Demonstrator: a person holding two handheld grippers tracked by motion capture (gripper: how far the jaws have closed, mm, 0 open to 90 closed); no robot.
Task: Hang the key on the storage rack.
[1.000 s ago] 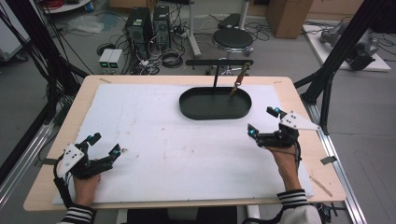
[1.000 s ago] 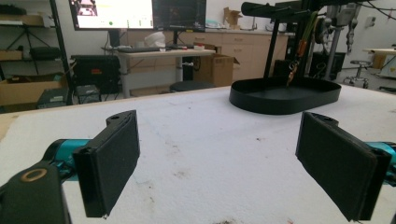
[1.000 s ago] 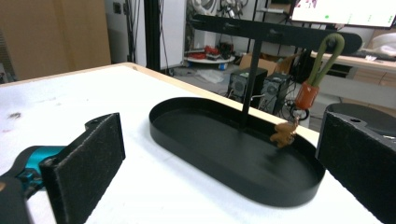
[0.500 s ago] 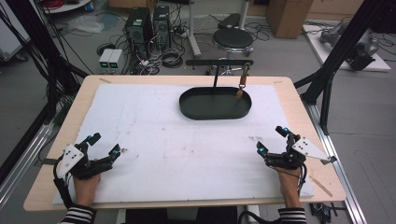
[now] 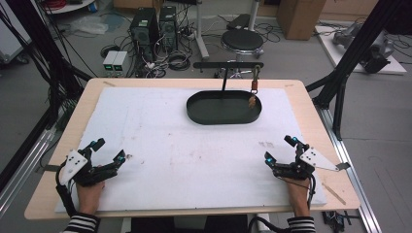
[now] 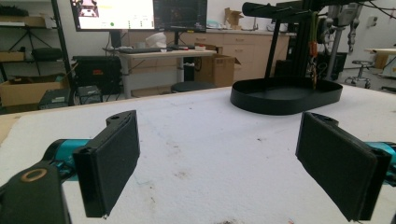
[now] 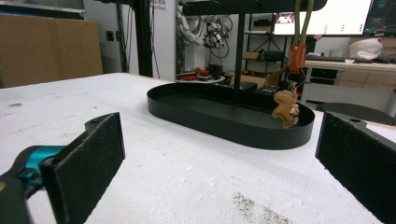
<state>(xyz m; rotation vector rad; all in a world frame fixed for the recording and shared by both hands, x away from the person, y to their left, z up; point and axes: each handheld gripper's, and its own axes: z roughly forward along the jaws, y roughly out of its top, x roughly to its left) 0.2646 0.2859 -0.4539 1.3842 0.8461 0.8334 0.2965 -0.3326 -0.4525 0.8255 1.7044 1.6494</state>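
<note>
From above, a person is resting both hands on a white-covered table (image 5: 194,160), a handheld tong gripper in each. The left gripper (image 5: 108,150) is sitting at about 8 o'clock on the sheet, its jaws spread wide and holding nothing. The right gripper (image 5: 280,149) is lying at about 4 o'clock, jaws likewise splayed and empty. A black oval tray (image 5: 201,112) is standing toward 1 o'clock, well apart from both grippers. A thin black stand (image 5: 228,65) is rising out of the tray with a crossbar on top, and a small brown charm (image 5: 252,101) is dangling from a strap at the bar's right end, over the tray's right side. Striped sleeves are showing at the bottom edge.

Along the left gripper (image 6: 217,163), two black padded jaws are standing far apart with bare white sheet between them. The tray (image 6: 261,105) is lying ahead toward 1 o'clock, the stand (image 6: 306,32) rising above it, monitors glowing in the room behind.

Along the right gripper (image 7: 219,172), the jaws are again gaping wide over the empty sheet. The tray (image 7: 210,126) is sitting straight ahead at 12 o'clock, and the brown charm (image 7: 286,108), shaped like a small animal, is hanging just inside its right wall beneath an orange-red clasp (image 7: 297,58).
</note>
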